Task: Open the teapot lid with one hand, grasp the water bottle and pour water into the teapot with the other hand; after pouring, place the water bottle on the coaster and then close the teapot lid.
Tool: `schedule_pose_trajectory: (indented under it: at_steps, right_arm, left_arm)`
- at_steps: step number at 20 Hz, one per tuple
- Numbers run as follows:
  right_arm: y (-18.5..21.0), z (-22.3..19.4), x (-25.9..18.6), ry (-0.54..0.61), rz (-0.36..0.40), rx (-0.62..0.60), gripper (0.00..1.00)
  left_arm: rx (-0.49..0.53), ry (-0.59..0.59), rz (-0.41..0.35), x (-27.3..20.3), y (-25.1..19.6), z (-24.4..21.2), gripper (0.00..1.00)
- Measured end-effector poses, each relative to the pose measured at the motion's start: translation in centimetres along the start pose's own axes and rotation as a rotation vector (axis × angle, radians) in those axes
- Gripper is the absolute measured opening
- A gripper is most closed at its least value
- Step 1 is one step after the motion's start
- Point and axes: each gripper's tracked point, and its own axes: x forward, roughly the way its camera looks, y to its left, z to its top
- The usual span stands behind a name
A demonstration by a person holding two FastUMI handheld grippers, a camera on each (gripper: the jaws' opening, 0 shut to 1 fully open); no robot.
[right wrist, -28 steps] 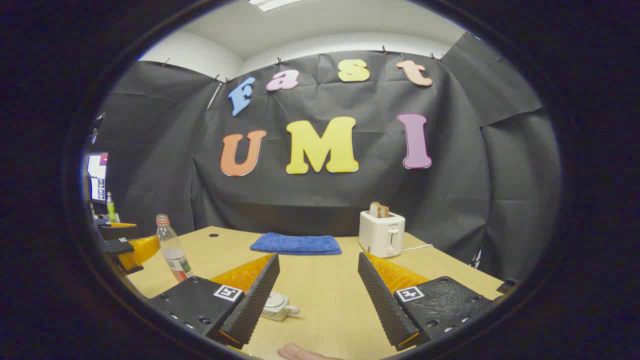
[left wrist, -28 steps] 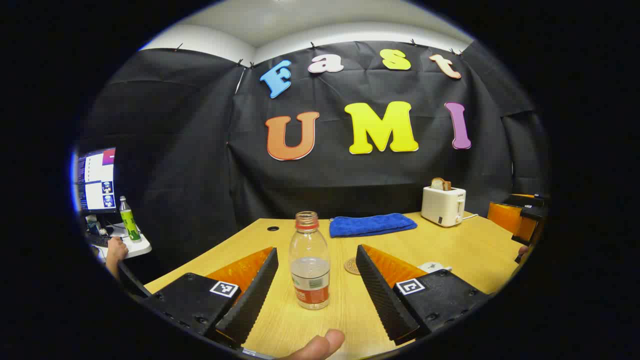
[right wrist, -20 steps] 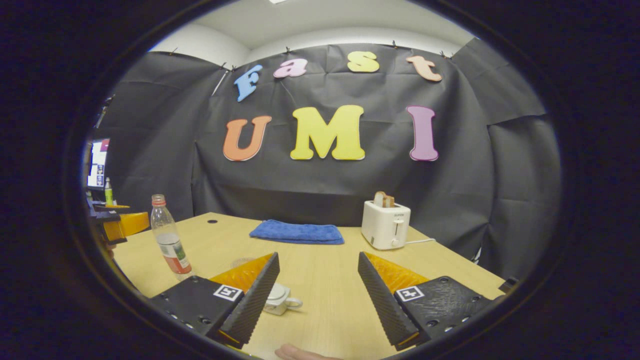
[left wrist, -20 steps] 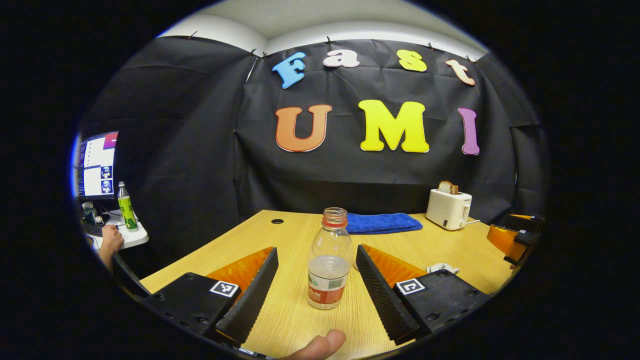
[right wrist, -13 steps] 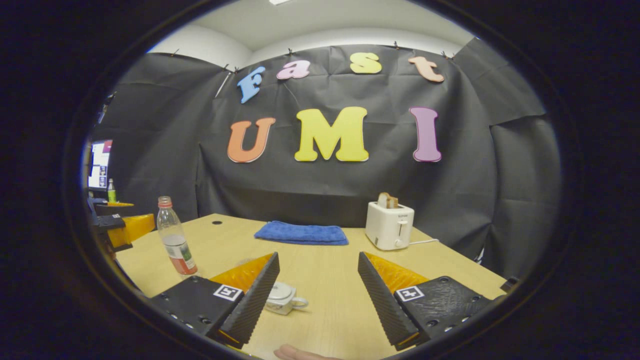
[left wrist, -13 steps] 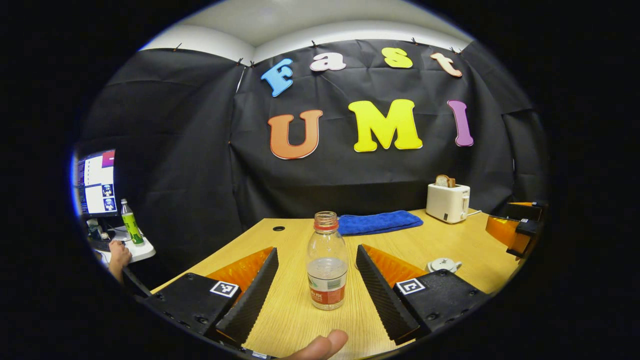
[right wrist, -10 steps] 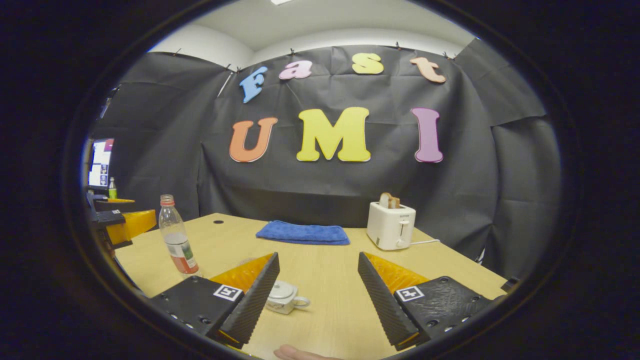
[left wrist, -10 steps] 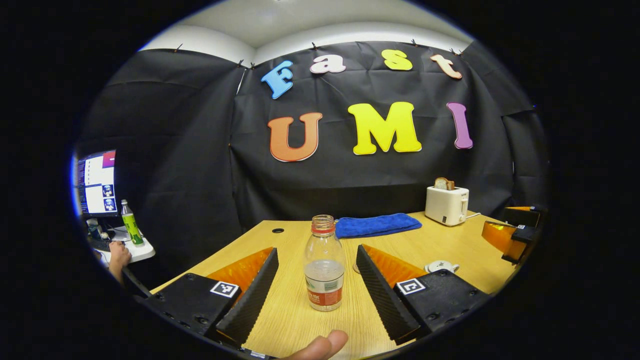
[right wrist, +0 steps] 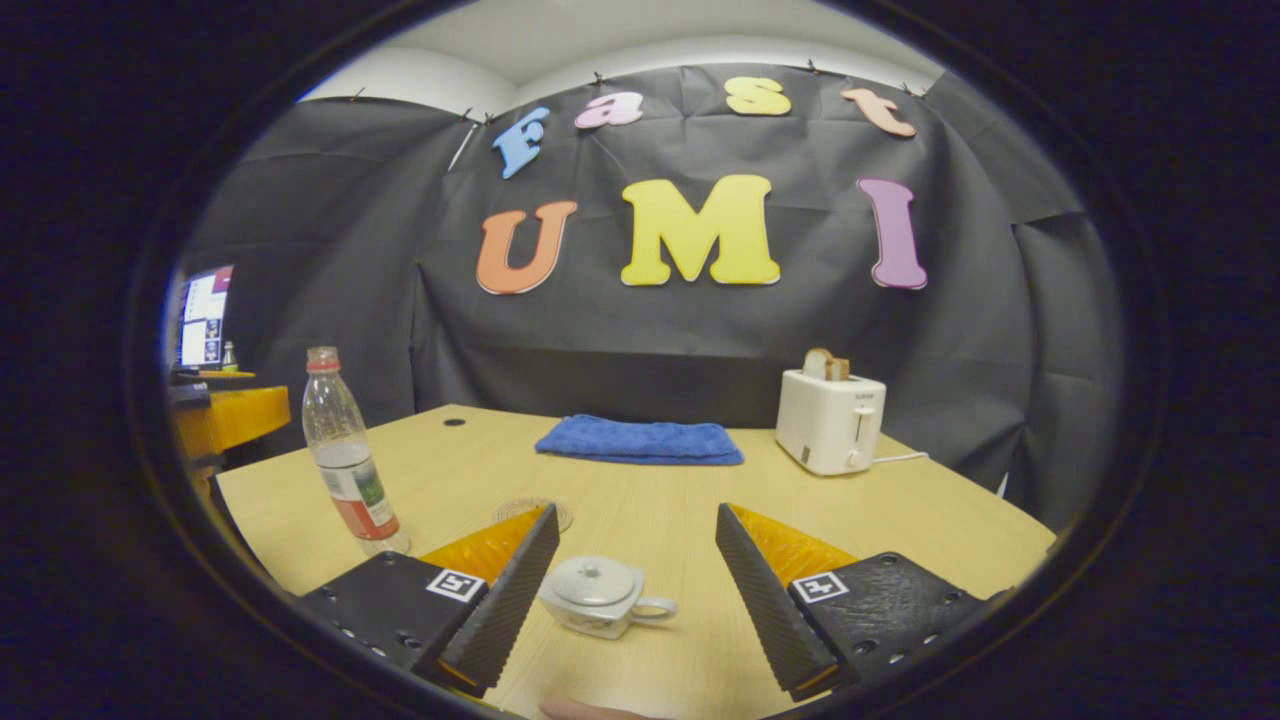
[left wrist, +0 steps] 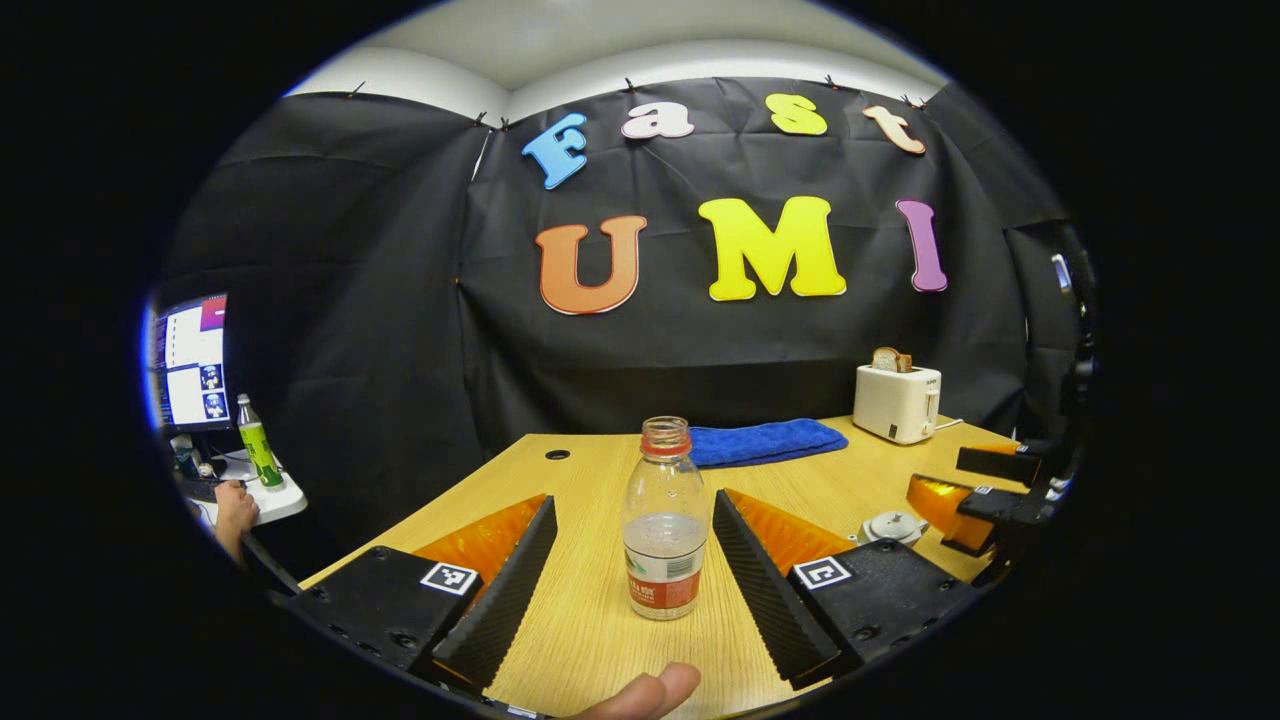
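Your left gripper (left wrist: 632,585) jaws stand spread, the clear plastic water bottle with red label (left wrist: 664,520) upright between them, untouched, on the pale wooden worktop (left wrist: 600,640). Your right gripper (right wrist: 636,590) jaws gape around the small white lidded teapot (right wrist: 598,596), bare worktop beyond it.

The left gripper (left wrist: 630,590) hangs with its jaws spread wide, and the uncapped water bottle (left wrist: 664,520) stands upright on the wooden table (left wrist: 600,640) between its fingers (left wrist: 500,590), nearer the right one, touching neither. Beyond the right finger sits the white teapot (left wrist: 893,526), lid on, with the right gripper (left wrist: 975,490) just past it. Farther ahead lie a blue towel (left wrist: 765,441) and a toaster (left wrist: 897,401).
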Motion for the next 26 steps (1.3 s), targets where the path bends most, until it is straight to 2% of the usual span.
schedule_pose_trajectory:
  at_steps: [1, 4, 5, 10, 14, 15, 16, 18, 21, 22, 26]
  right_arm:
    - [0.3, -0.9, 0.7, 0.019, 0.000, -0.008, 0.98]
    - [1.0, -1.8, 2.1, 0.039, 0.010, -0.017, 0.92]
    - [1.2, -1.9, 2.2, 0.036, 0.012, -0.008, 0.84]
    - [1.9, -2.8, 3.0, 0.042, 0.032, 0.049, 0.58]
    - [2.6, -3.0, 3.2, 0.030, 0.059, 0.013, 0.36]
    - [2.8, -3.1, 3.3, 0.029, 0.063, 0.005, 0.28]
    - [2.2, -3.0, 3.3, 0.020, 0.045, 0.000, 0.24]
    - [1.9, -3.1, 3.4, 0.025, 0.052, 0.018, 0.06]
    - [1.7, -3.0, 3.6, 0.044, 0.069, 0.052, 0.05]
    - [1.7, -3.0, 3.5, 0.047, 0.074, 0.063, 0.00]
    - [1.9, -1.9, 3.1, 0.035, 0.087, 0.069, 0.00]
  left_arm:
    - [-0.005, 0.005, 0.000, 0.2, 0.1, -0.2, 0.98]
    - [-0.014, 0.022, -0.003, 0.7, 0.4, -0.9, 0.98]
    - [-0.017, 0.027, -0.003, 0.9, 0.6, -1.2, 0.98]
    - [-0.034, 0.035, -0.019, 1.3, 0.6, -1.6, 0.98]
    - [-0.052, 0.035, -0.057, 1.7, 0.1, -2.1, 0.98]
    - [-0.055, 0.038, -0.061, 1.8, 0.0, -2.2, 0.98]
    - [-0.057, 0.040, -0.064, 1.9, 0.1, -2.4, 0.98]
    - [-0.059, 0.047, -0.076, 2.1, -0.1, -2.8, 0.98]
    - [-0.054, 0.041, -0.098, 2.2, -0.6, -2.9, 0.98]
    - [-0.050, 0.039, -0.105, 2.2, -0.7, -3.0, 0.98]
    - [-0.023, 0.044, -0.118, 2.7, -1.0, -3.7, 0.99]
